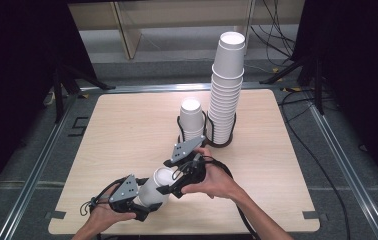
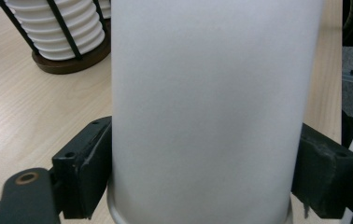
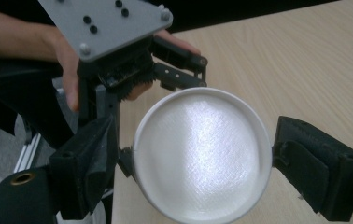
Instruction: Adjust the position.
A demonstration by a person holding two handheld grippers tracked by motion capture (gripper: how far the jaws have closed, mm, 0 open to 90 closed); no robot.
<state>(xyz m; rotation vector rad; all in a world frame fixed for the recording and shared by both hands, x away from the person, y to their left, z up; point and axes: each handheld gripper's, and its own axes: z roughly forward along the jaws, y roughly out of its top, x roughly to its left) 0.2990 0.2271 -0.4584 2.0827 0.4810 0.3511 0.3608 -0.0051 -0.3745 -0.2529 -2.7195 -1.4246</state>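
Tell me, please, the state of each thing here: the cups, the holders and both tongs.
Held cup: tilted, clamped in the left tongs.
Left tongs: shut on the held cup.
Right tongs: open, either side of the cup's rim.
Tall stack: upright in its holder.
Short stack: upright in its holder.
Table: bears both holders.

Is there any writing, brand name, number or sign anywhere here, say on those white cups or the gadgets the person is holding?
None can be read.
The held white cup is plain, without print.
The tall cup stack and the short cup stack are blank too.
The grey plate on the left gripper has only screw heads and holes, no lettering.
The wooden table bears no label.
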